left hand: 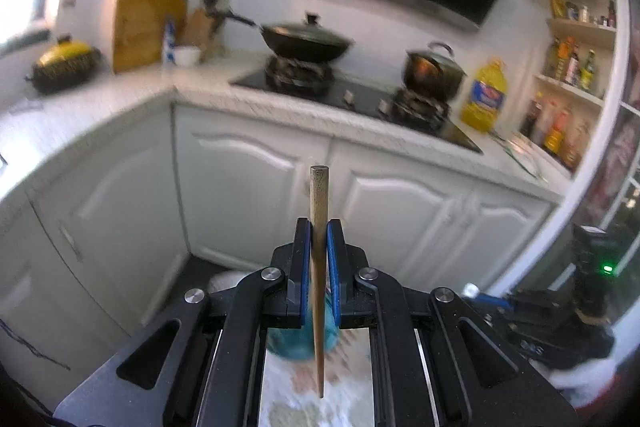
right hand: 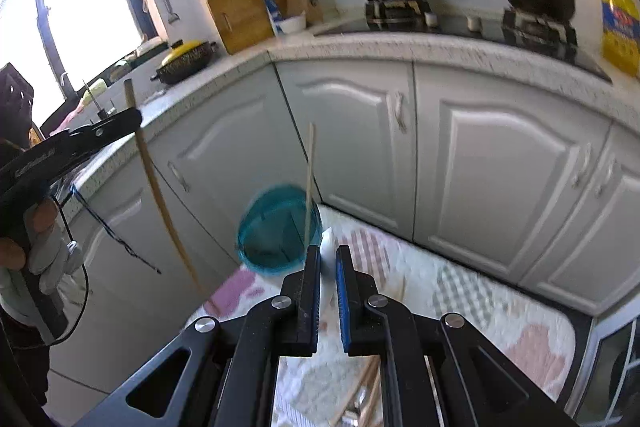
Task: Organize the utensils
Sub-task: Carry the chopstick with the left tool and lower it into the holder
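- Left wrist view: left gripper [left hand: 319,239] with jaws clamped on a wooden chopstick [left hand: 318,211], held upright near its thick end above the blue cup [left hand: 280,341]. Light, stiff, smooth (likely to pivot if pinched loosely).
- Right wrist view: right gripper [right hand: 328,267] with jaws nearly closed, a thin pale stick [right hand: 309,187] at the left pad; grip not clearly visible. More sticks [right hand: 360,395] on the patterned cloth [right hand: 500,307].

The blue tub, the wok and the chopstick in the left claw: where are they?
Blue tub [right hand: 276,235]: right wrist view, on its inside wall.
Wok [left hand: 308,43]: left wrist view, on its black bowl.
Chopstick [left hand: 319,211]: left wrist view, on the shaft above the claw.
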Tool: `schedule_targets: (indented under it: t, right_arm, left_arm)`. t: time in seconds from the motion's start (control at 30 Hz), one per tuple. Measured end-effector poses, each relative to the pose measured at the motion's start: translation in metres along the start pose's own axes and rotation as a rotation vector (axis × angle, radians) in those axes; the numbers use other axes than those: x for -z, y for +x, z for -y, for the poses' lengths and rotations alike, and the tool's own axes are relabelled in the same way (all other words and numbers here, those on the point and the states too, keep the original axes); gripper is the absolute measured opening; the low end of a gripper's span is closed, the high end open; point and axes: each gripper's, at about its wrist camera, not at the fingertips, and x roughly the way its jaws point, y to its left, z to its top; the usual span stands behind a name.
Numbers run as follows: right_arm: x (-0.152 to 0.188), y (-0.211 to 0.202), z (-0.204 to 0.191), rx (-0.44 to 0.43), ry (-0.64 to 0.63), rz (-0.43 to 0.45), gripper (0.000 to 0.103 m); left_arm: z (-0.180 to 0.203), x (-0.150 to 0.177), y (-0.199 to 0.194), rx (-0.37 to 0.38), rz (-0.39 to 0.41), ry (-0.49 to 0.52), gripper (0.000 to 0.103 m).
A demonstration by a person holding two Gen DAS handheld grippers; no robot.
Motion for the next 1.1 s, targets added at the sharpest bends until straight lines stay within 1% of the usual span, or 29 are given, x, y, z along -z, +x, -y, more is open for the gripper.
schedule_targets:
  t: [0.13,0.3,0.4,0.47,0.57,0.73,0.8,0.87,0.97,1.1]
  right_arm:
    - [-0.026,0.014,-0.01,0.003,-0.017,0.023,0.007]
    - [-0.055,0.045,-0.02,0.027,-0.045,0.047,0.007]
    - [-0.063,0.068,-0.025,0.059,-0.079,0.049,0.007]
    - [-0.065,0.086,-0.026,0.06,-0.084,0.037,0.007]
    - [-0.065,0.108,-0.024,0.049,-0.081,0.03,0.007]
    - [-0.052,0.138,-0.029,0.088,-0.144,0.017,0.007]
    - [-0.049,0.142,-0.028,0.099,-0.155,0.033,0.007]
    - [-0.049,0.144,-0.025,0.087,-0.137,0.042,0.007]
    - [-0.051,0.142,-0.023,0.089,-0.134,0.074,0.007]
    - [-0.054,0.142,-0.025,0.071,-0.143,0.089,0.007]
  left_arm:
    - [-0.008,-0.011,0.019,-0.046,0.027,-0.005,0.007]
    - [-0.019,-0.013,0.048,-0.133,0.073,0.002,0.007]
    - [-0.027,-0.009,0.069,-0.153,0.06,-0.025,0.007]
    - [-0.031,-0.003,0.083,-0.178,0.056,-0.031,0.007]
    - [-0.035,0.005,0.1,-0.195,0.038,-0.035,0.007]
    - [-0.035,0.024,0.122,-0.22,0.006,-0.01,0.007]
    - [-0.037,0.029,0.129,-0.224,-0.015,-0.013,0.007]
    - [-0.039,0.036,0.135,-0.228,-0.036,-0.015,0.007]
    - [-0.04,0.041,0.138,-0.227,-0.051,-0.022,0.007]
    - [-0.04,0.048,0.141,-0.224,-0.073,-0.021,0.007]
